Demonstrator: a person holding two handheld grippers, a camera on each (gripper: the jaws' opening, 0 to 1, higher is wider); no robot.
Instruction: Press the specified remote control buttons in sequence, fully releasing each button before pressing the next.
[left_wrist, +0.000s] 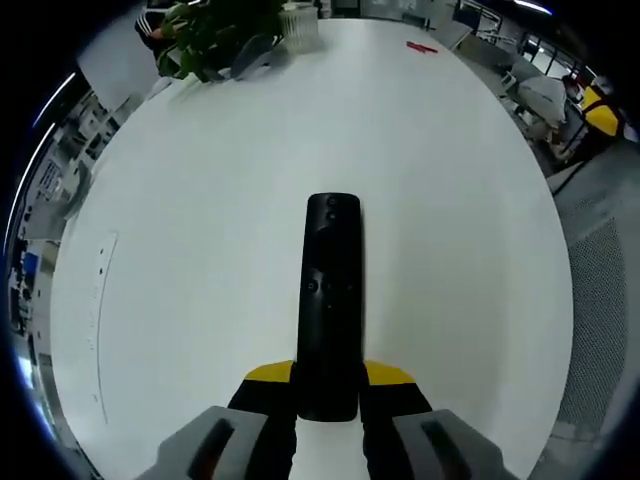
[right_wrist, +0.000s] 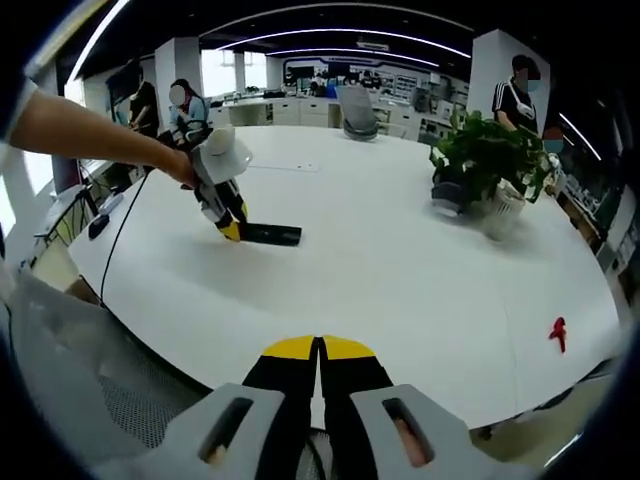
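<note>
A long black remote control (left_wrist: 329, 300) lies flat on the white table (left_wrist: 200, 220), its buttons facing up. My left gripper (left_wrist: 328, 385) is shut on the remote's near end, one yellow-tipped jaw on each side. In the right gripper view the same remote (right_wrist: 268, 234) lies far off on the table, with the left gripper (right_wrist: 232, 229) at its end, held by a person's arm (right_wrist: 90, 135). My right gripper (right_wrist: 318, 352) hangs over the table's near edge, jaws shut together with nothing between them.
A potted plant (right_wrist: 487, 160) and a white ribbed cup (right_wrist: 503, 212) stand on the table; they appear at the far end as the plant (left_wrist: 215, 35). A small red object (right_wrist: 557, 333) lies near the edge. People stand beyond the table, and a chair (right_wrist: 357, 110) too.
</note>
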